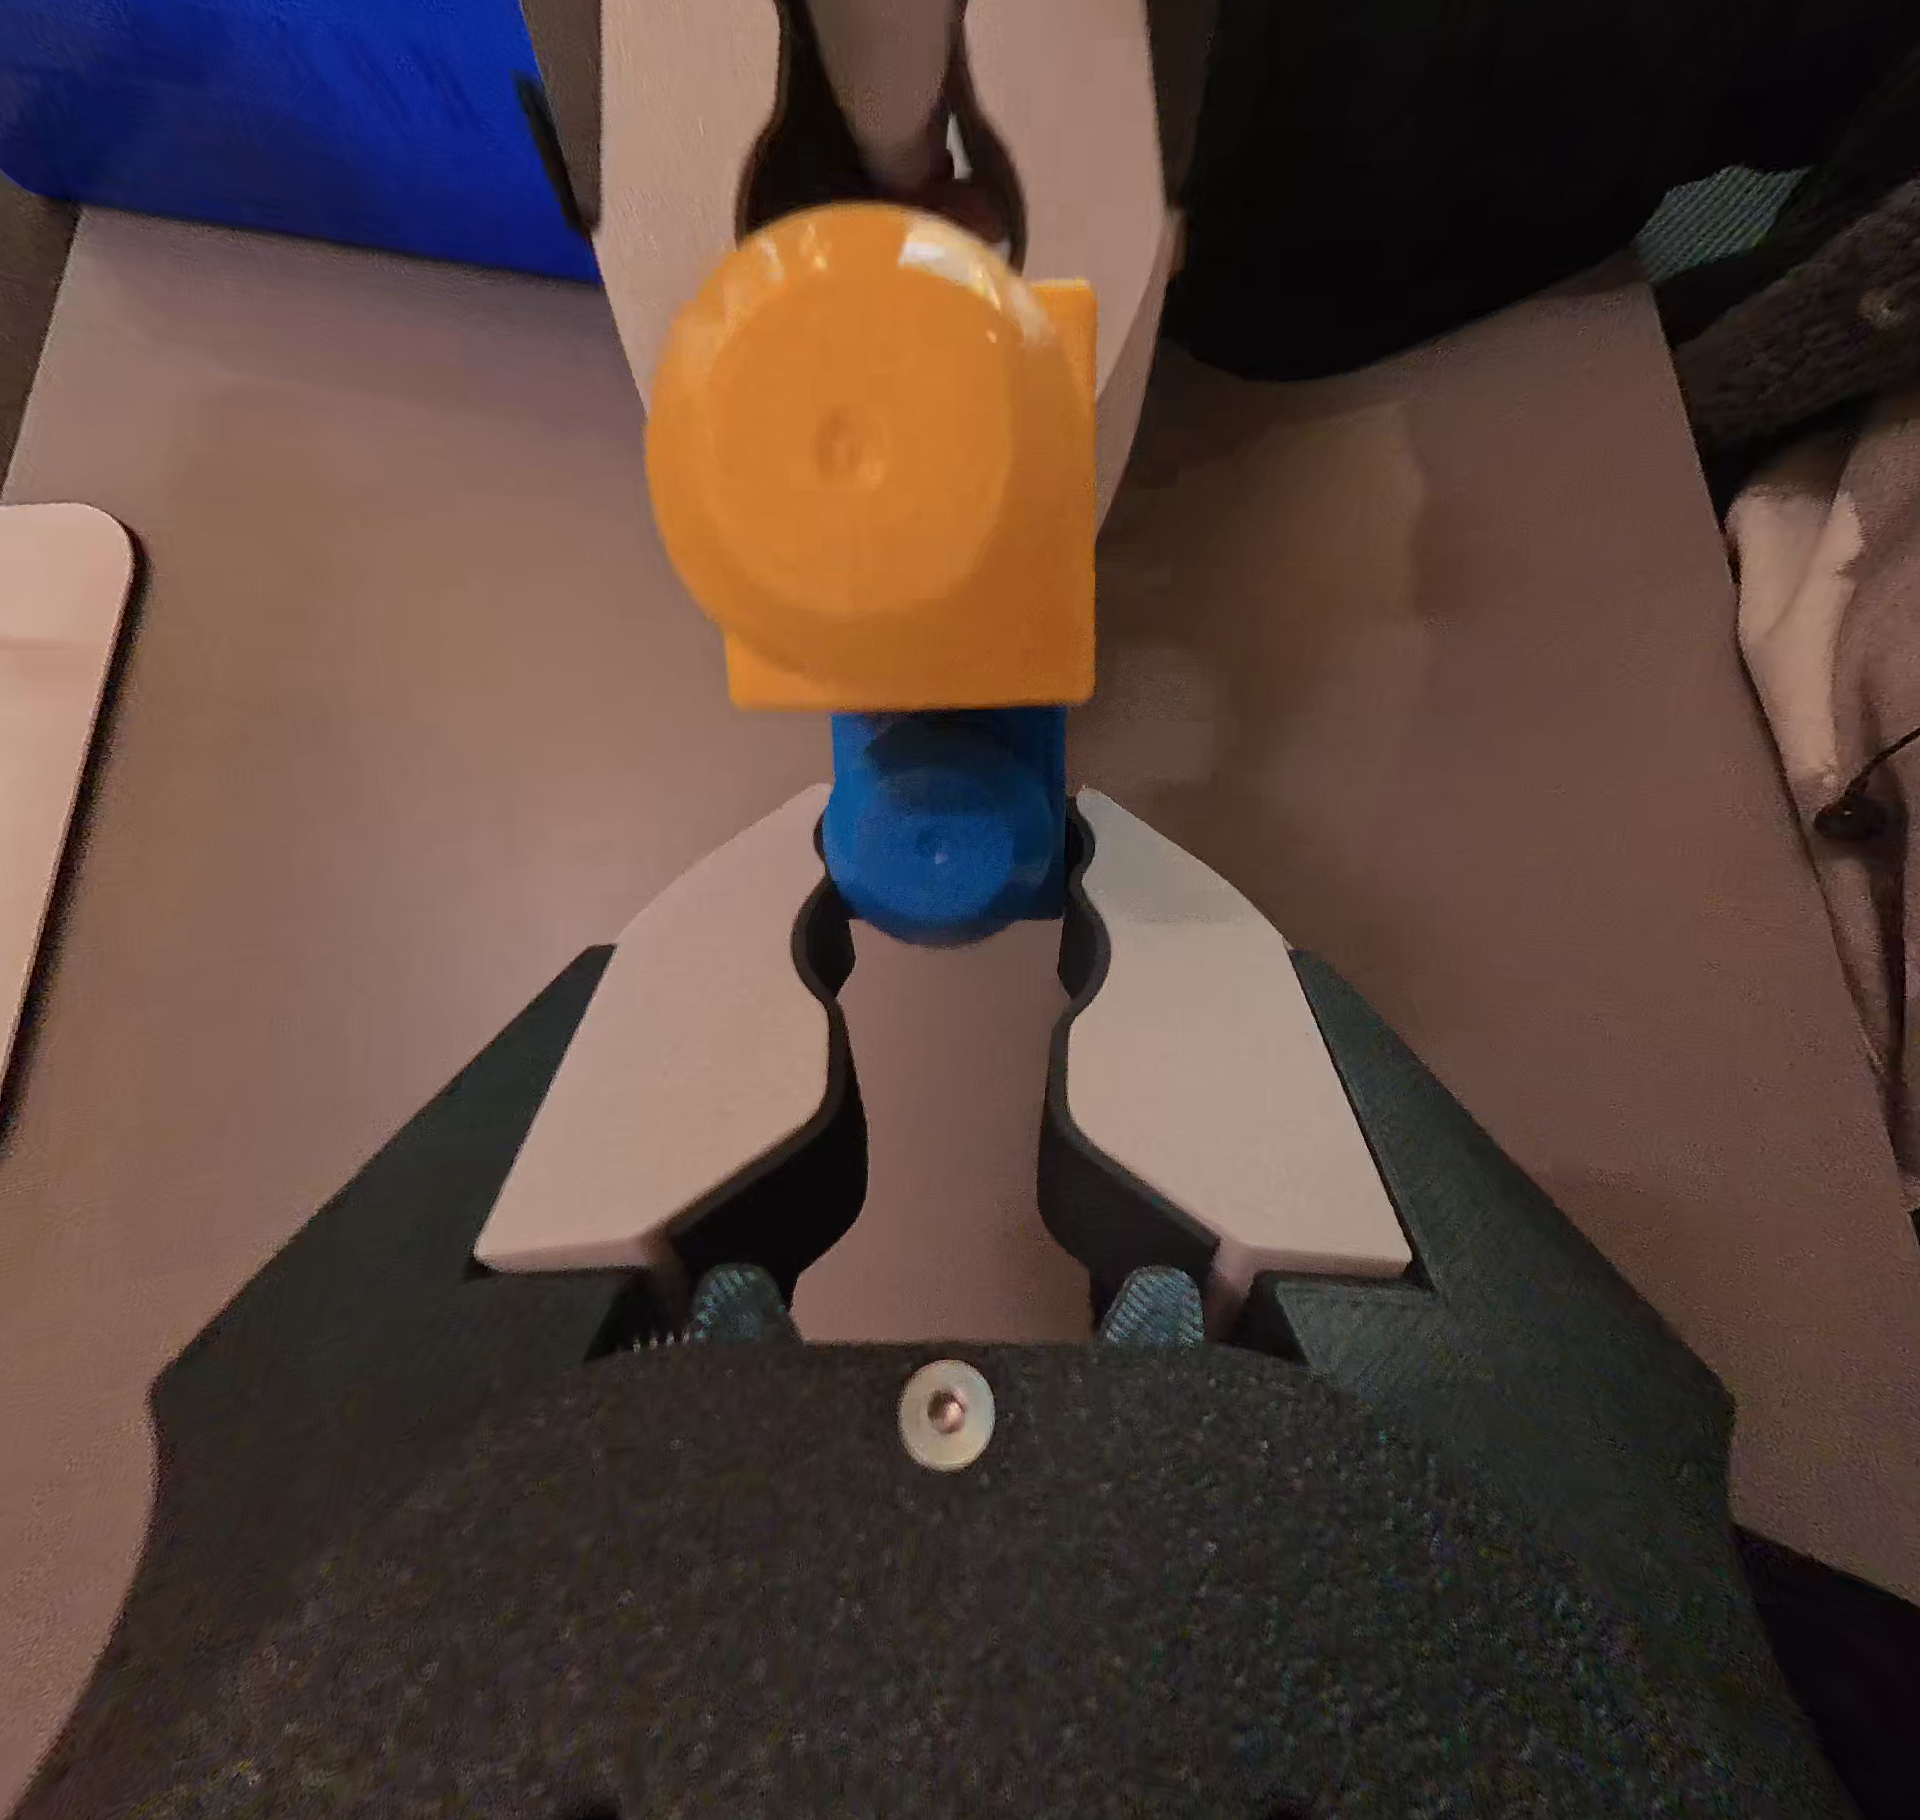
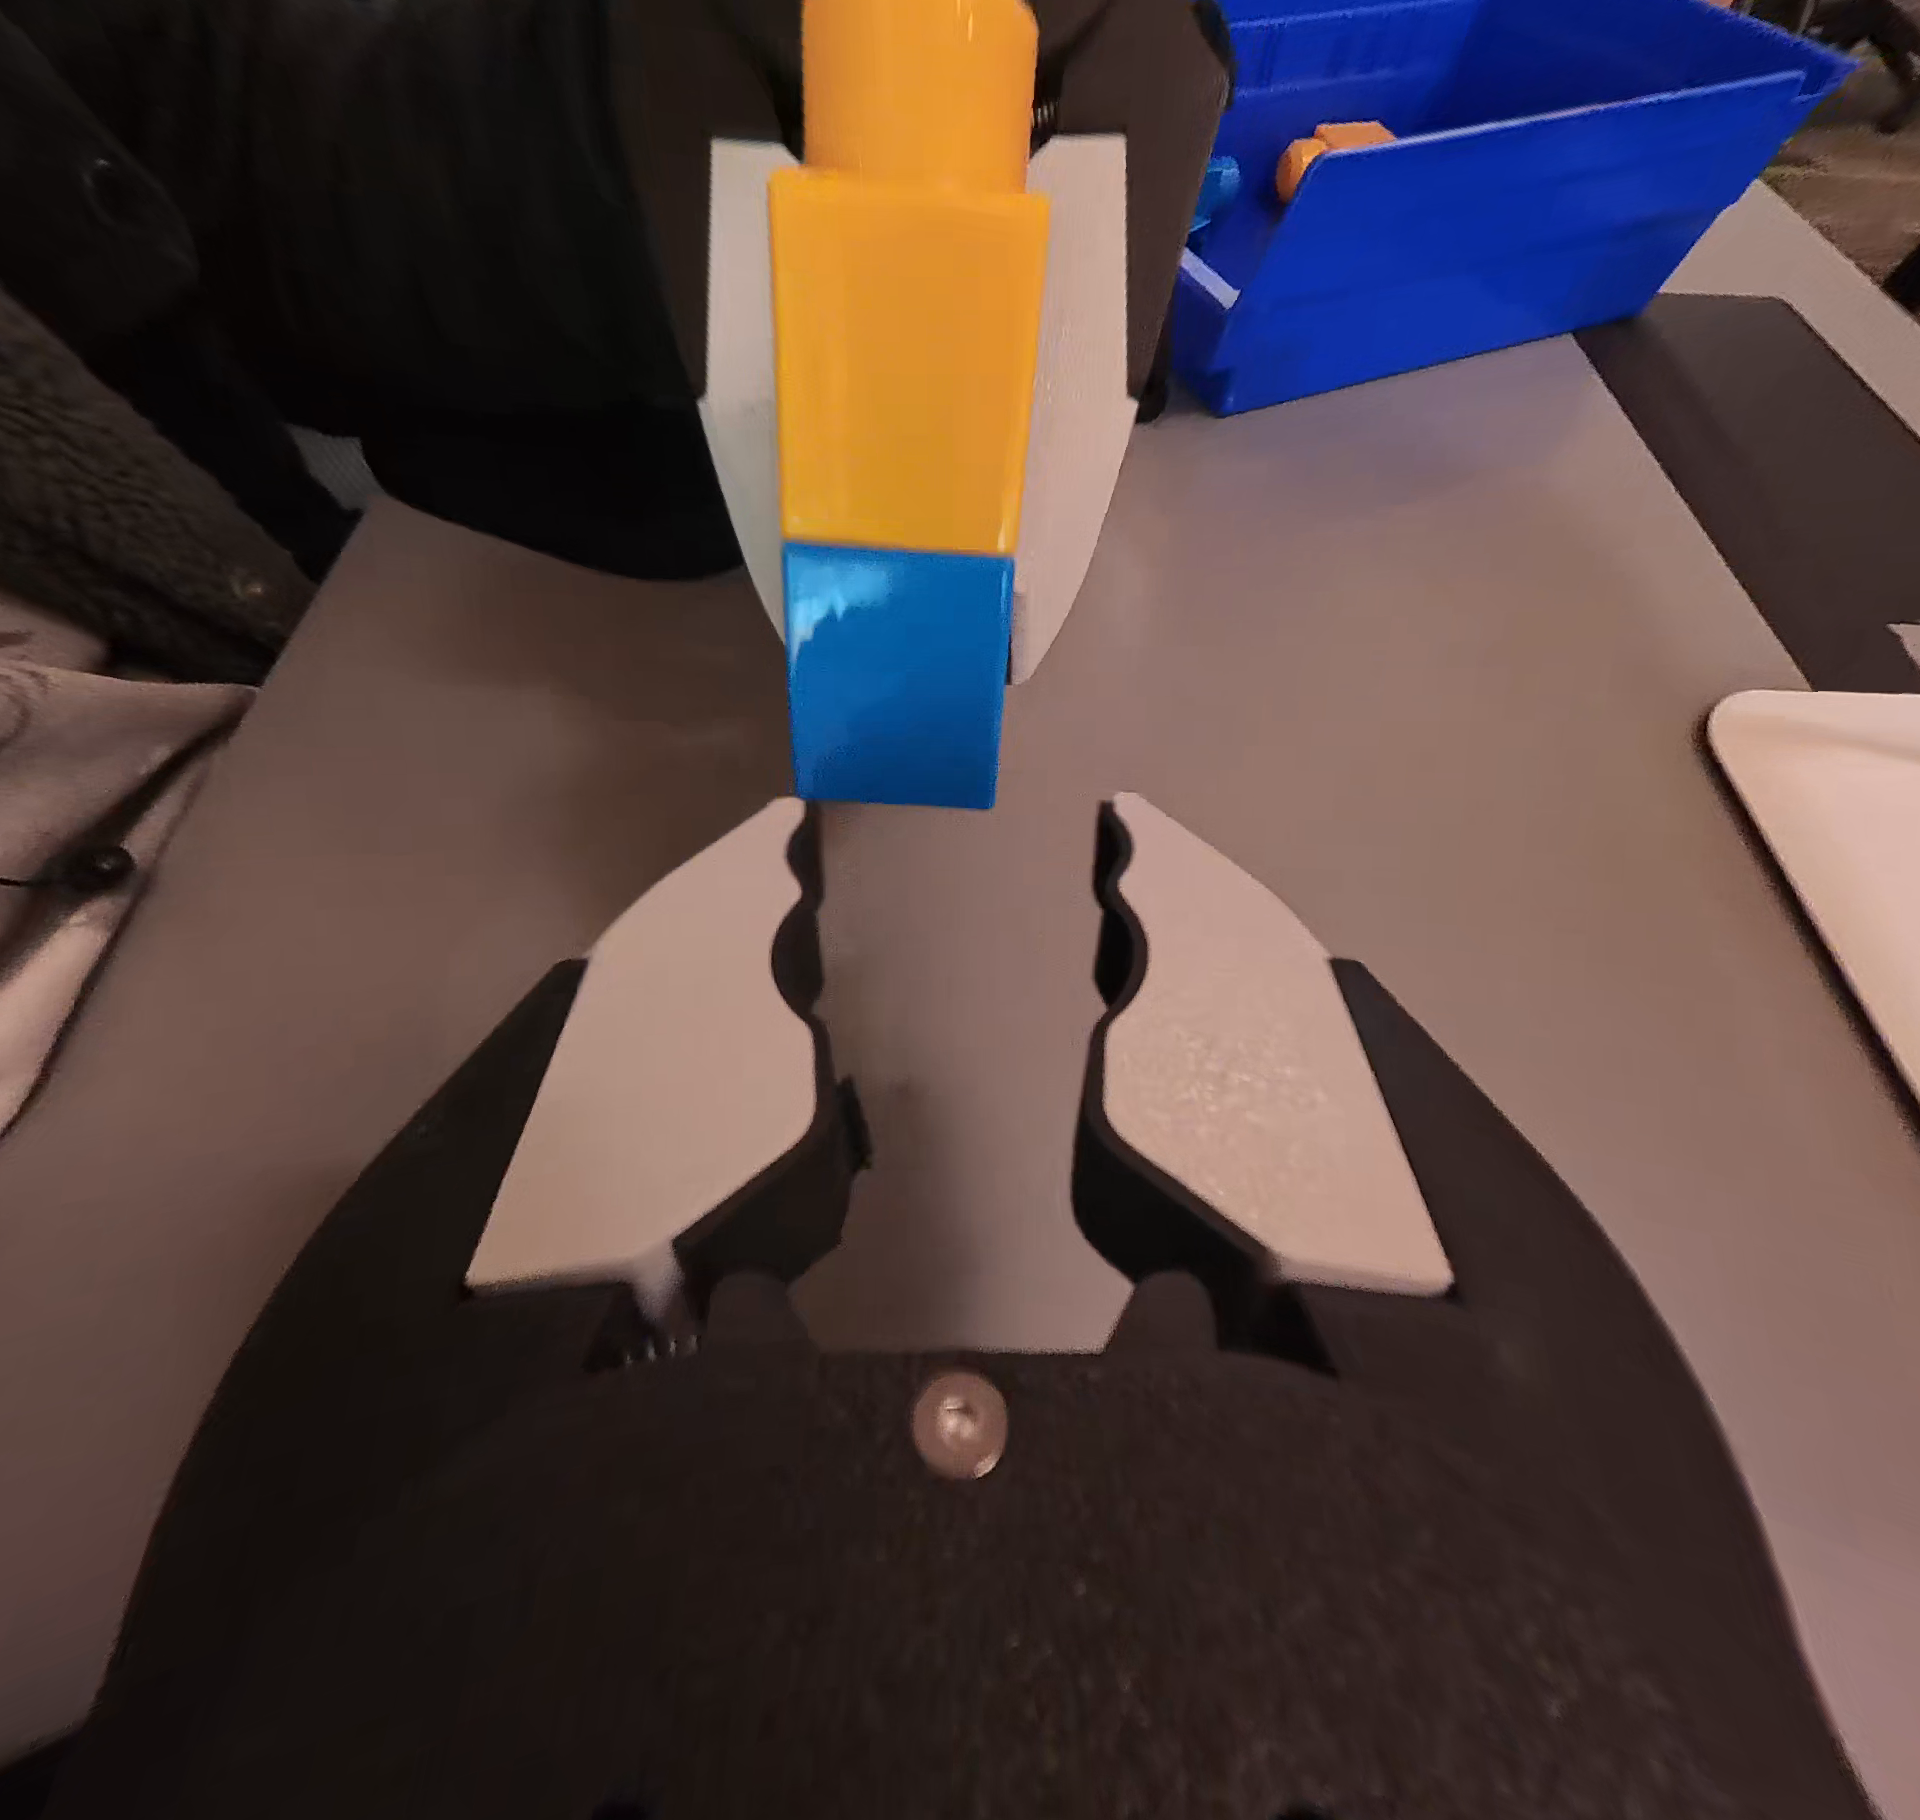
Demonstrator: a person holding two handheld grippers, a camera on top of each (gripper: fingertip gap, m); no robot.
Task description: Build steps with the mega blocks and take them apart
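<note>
An orange mega block (image 1: pixel 873 482) and a blue mega block (image 1: pixel 935 856) are joined in one stack held above the grey table (image 1: pixel 364 835). My left gripper (image 1: pixel 940 835) is shut on the blue block, with both studs facing its camera. In the right wrist view the orange block (image 2: pixel 904 357) sits above the blue block (image 2: pixel 899 679), between the left gripper's fingers (image 2: pixel 1075 336). My right gripper (image 2: pixel 951 814) is open and empty, its tips just under the blue block's bottom edge. Its fingers (image 1: pixel 675 108) show behind the orange block in the left wrist view.
A blue bin (image 2: pixel 1507 243) stands at the table's far side and holds an orange block (image 2: pixel 1330 149) and a blue piece (image 2: pixel 1216 191); it also shows in the left wrist view (image 1: pixel 260 87). A white board (image 2: pixel 1849 835) lies at one edge, grey cloth (image 2: pixel 83 783) at the other. Left tips to right tips: about 4 cm.
</note>
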